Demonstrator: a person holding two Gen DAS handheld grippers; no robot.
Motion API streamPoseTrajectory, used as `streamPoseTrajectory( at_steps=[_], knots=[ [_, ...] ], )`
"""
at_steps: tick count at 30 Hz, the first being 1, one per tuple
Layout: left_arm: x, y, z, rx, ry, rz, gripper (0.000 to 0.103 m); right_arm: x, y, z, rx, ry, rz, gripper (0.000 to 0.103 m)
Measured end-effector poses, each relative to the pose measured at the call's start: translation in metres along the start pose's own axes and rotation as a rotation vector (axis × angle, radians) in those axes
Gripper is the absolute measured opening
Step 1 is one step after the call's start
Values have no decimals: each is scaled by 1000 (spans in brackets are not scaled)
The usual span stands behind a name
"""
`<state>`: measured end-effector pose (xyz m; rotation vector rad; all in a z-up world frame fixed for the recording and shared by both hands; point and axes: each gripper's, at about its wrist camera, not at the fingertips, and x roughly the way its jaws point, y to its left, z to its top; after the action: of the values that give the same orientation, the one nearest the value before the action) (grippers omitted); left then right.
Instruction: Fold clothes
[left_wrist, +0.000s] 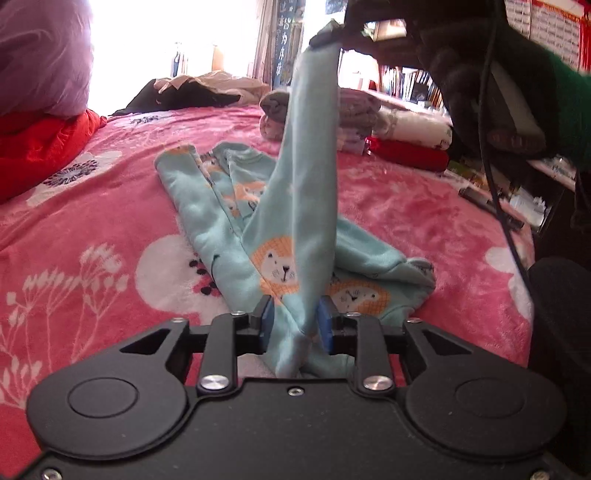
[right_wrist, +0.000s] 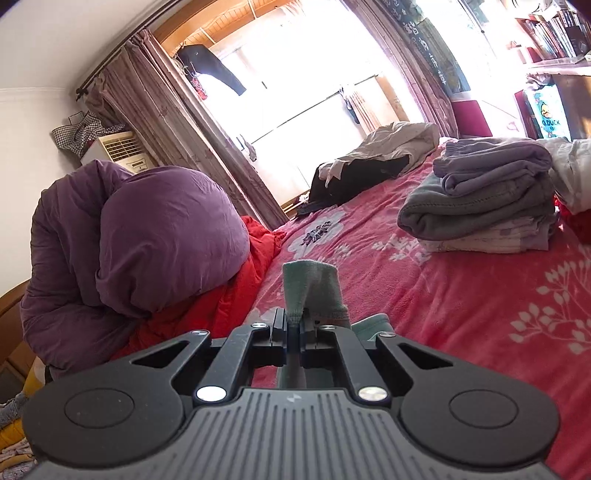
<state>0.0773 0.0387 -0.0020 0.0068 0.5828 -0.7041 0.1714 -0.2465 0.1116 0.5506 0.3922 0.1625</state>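
I had the mint lion-print garment strung between both tools: my right gripper was clamped tight on a cuff end of it, lifted high above the pink floral blanket, while a bunched fold ran down through my left gripper, whose blue pads stood a little apart with the cloth filling the gap between them. Whether those pads truly pressed the fabric I could not tell; the hold looked loose to me. The rest of the garment lay crumpled on the blanket, one sleeve trailing toward the far side. The main risk, as I judged it, was the cloth sliding out of the left jaws if the right hand pulled any further, since the raised strip was already taut. That would have dropped the lower end into a heap and cost me the fold line. The right grip held only a narrow edge of the cuff, so a sharp tug could have stripped it free as well. The stack of folded clothes sat near on the right, and a swinging sleeve might have brushed it askew.
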Motion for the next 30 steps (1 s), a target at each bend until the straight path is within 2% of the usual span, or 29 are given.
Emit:
streamPoseTrajectory(
  at_steps=[3, 5, 9, 12, 16, 20, 25, 27, 28, 29, 30],
  knots=[
    [-6, 26, 13, -147, -130, 34, 25, -21, -8, -5, -2, -14, 3, 8],
    [7, 35, 18, -201, -174, 84, 25, -34, -20, -11, 13, -18, -7, 8],
    [48, 13, 25, -83, -122, 76, 19, -43, -44, -21, 66, -16, -32, 8],
    [75, 4, 24, -61, -96, 59, 16, -47, -51, -24, 87, -18, -30, 8],
    [103, 7, 18, -41, 1, 59, 16, -53, -48, -24, 86, -22, -14, 8],
    [110, 14, 14, -62, 62, 11, 15, -50, -38, -22, 84, 2, 18, 8],
    [94, 18, 20, -77, 50, -13, 16, -26, -8, -20, 62, 47, 54, 8],
    [78, 16, 27, -61, 33, -32, 22, -18, 8, -18, 23, 54, 44, 8],
    [68, 13, 29, -53, 25, -62, 36, -15, 13, -16, 20, 61, 42, 8],
    [59, 11, 30, -46, 16, -94, 55, -12, 16, -14, 25, 70, 41, 8],
    [51, 6, 29, -31, 10, -131, 57, -9, 19, -13, 27, 77, 36, 8]
  ],
)
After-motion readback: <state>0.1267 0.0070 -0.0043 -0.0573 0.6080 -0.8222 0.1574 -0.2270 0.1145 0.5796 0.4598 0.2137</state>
